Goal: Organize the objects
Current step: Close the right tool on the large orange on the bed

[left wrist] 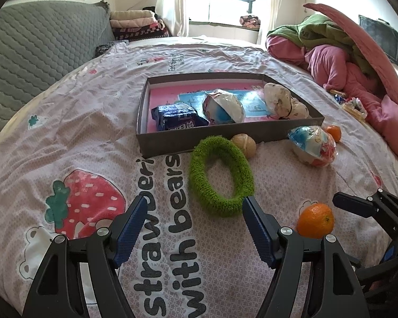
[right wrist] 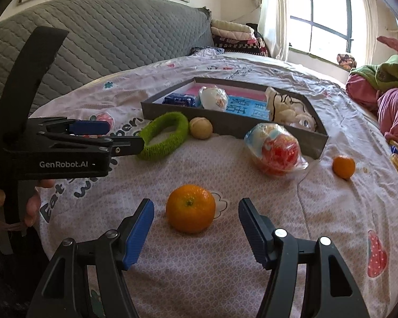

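Observation:
A grey shallow box (left wrist: 225,135) (right wrist: 230,126) lies on the bed and holds a blue packet (left wrist: 177,118), a wrapped bun (left wrist: 223,107) and a cream cloth toy (left wrist: 284,100). In front of it lie a green fuzzy ring (left wrist: 220,176) (right wrist: 164,135), a beige ball (left wrist: 244,144) (right wrist: 201,128), a wrapped snack (left wrist: 313,145) (right wrist: 276,149) and two oranges. My left gripper (left wrist: 193,204) is open just short of the ring. My right gripper (right wrist: 196,206) is open, with the near orange (right wrist: 190,208) (left wrist: 315,220) just beyond its fingertips, untouched.
A second orange (right wrist: 344,167) (left wrist: 334,132) sits to the right of the box. Pink and green bedding (left wrist: 339,53) is piled at the right. A grey quilted headboard (right wrist: 92,45) runs along the left, folded blankets (left wrist: 138,23) behind it.

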A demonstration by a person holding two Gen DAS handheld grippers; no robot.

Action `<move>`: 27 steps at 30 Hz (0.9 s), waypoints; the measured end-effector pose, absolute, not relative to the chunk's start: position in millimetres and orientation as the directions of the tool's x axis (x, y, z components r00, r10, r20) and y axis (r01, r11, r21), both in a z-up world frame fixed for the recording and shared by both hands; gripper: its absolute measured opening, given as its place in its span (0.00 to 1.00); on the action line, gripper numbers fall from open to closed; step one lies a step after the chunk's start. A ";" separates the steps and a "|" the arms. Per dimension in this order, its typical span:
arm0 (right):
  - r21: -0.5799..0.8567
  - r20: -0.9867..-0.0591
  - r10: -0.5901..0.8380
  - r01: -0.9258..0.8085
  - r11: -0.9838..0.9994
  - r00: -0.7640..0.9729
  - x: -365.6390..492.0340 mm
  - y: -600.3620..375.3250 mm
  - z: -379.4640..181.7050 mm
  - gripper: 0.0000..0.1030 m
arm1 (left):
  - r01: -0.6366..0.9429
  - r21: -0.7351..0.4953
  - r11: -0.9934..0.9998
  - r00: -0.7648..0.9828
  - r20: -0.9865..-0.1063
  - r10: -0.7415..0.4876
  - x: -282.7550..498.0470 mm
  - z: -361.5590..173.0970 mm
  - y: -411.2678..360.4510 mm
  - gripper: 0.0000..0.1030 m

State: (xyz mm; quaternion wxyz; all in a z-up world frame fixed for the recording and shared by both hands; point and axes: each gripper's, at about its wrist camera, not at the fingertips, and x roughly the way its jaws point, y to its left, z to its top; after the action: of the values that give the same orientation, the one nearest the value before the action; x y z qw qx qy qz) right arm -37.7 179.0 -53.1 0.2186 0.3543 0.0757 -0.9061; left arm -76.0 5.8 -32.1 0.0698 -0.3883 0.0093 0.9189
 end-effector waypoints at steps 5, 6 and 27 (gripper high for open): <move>0.024 -0.683 -0.348 0.456 -0.889 -0.642 -39.7 177.5 -57.2 0.64 | -0.141 -0.037 -0.989 -0.684 -0.719 0.124 -76.1 -34.5 7.3 0.73; 0.031 -0.685 -0.351 0.456 -0.889 -0.638 -40.4 177.8 -58.4 0.64 | -0.141 -0.036 -0.989 -0.684 -0.719 0.124 -76.1 -34.9 7.7 0.73; 0.029 -0.692 -0.311 0.406 -0.913 -0.651 -42.8 173.7 -69.9 0.63 | -0.093 -0.055 -0.994 -0.679 -0.726 0.104 -101.3 -42.9 2.0 0.73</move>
State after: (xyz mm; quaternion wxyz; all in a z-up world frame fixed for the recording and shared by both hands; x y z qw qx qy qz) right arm -42.8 173.7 -69.9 0.1979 0.3679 0.0645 -0.9063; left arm -101.3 2.0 -42.9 0.0537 -0.3968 -0.0066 0.9163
